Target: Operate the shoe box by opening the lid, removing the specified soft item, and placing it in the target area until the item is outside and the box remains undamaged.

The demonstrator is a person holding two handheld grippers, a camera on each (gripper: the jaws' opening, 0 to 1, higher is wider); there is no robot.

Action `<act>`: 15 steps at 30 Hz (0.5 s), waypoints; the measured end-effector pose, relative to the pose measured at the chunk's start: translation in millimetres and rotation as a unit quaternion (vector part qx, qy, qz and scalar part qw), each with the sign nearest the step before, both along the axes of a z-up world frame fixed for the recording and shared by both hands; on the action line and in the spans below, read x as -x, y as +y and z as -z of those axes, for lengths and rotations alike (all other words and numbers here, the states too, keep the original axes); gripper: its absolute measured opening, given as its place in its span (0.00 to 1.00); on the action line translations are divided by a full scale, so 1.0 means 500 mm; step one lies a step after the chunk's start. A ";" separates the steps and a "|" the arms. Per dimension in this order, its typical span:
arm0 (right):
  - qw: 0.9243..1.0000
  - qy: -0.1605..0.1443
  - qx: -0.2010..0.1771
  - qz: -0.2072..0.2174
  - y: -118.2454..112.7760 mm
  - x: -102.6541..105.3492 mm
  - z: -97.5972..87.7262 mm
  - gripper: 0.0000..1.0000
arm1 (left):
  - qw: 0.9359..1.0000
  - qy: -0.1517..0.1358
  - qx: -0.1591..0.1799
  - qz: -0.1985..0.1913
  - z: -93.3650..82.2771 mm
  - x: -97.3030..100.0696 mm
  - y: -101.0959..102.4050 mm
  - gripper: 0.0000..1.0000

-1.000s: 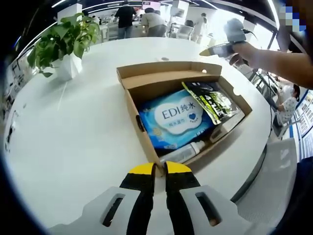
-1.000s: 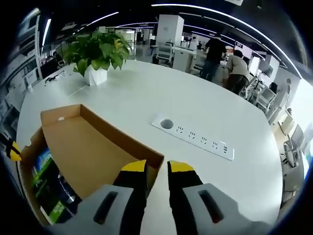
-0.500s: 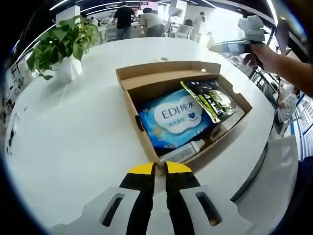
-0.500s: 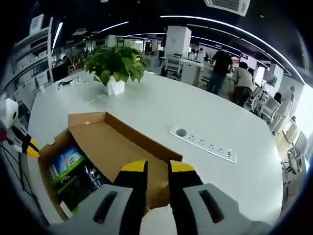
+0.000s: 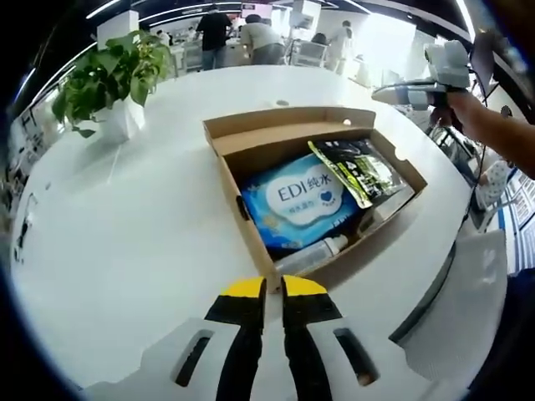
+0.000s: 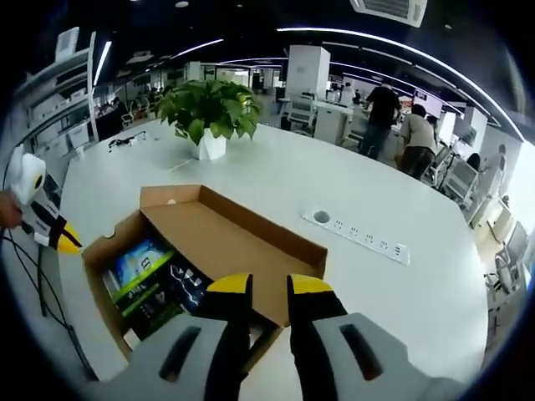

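The white table [image 5: 109, 242] carries an opened cardboard shoe box [image 5: 251, 225], its lid [image 6: 226, 238] folded back flat on the far side. Inside, a blue wet-wipes pack [image 5: 301, 200] is seen lying flat, its long axis set across the box; a dark green-printed pouch [image 5: 361, 170] overlaps its right end, and a small white bottle [image 5: 313, 255] rests along the near wall. The left gripper [image 5: 272, 290], jaws almost pressed together and holding nothing, is stationed just before the box's near corner, the pack lying straight ahead and slightly right. The right gripper [image 6: 270, 286], jaws likewise nearly closed and empty, is held above the lid side. The left is judged nearer the pack.
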State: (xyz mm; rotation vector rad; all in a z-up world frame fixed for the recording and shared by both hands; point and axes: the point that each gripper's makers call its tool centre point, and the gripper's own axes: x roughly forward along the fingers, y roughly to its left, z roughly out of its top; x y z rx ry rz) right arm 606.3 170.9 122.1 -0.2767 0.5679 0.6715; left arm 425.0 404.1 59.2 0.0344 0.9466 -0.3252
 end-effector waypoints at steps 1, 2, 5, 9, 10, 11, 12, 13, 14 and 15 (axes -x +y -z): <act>1.000 -0.001 0.000 -0.001 0.000 0.005 0.000 0.15 | 1.000 -0.003 0.000 0.000 -0.006 -0.001 -0.001 0.04; 1.000 0.000 0.000 -0.002 0.000 0.009 0.002 0.15 | 1.000 -0.008 0.000 0.000 -0.010 -0.004 -0.002 0.06; 1.000 0.005 0.003 -0.006 -0.004 0.019 0.010 0.14 | 1.000 -0.012 0.001 0.004 -0.022 -0.006 -0.010 0.06; 1.000 0.007 0.001 -0.008 -0.005 0.039 0.011 0.14 | 1.000 -0.020 0.002 0.014 -0.038 -0.014 -0.029 0.06; 1.000 0.006 0.001 -0.010 -0.005 0.041 0.012 0.15 | 1.000 -0.022 0.003 0.016 -0.042 -0.017 -0.033 0.06; 1.000 0.008 0.002 -0.011 -0.007 0.041 0.014 0.14 | 1.000 -0.025 0.002 0.018 -0.045 -0.021 -0.038 0.06; 1.000 0.009 0.002 -0.011 -0.008 0.044 0.016 0.14 | 0.999 -0.025 0.003 0.020 -0.046 -0.024 -0.042 0.06; 1.000 0.009 0.002 -0.012 -0.008 0.046 0.018 0.14 | 0.999 -0.027 0.004 0.022 -0.048 -0.028 -0.047 0.06; 1.000 0.010 0.004 -0.013 -0.009 0.051 0.020 0.14 | 0.999 -0.028 0.004 0.024 -0.048 -0.031 -0.051 0.06; 1.000 0.010 0.005 -0.013 -0.009 0.053 0.021 0.14 | 0.999 -0.027 0.005 0.028 -0.047 -0.035 -0.056 0.06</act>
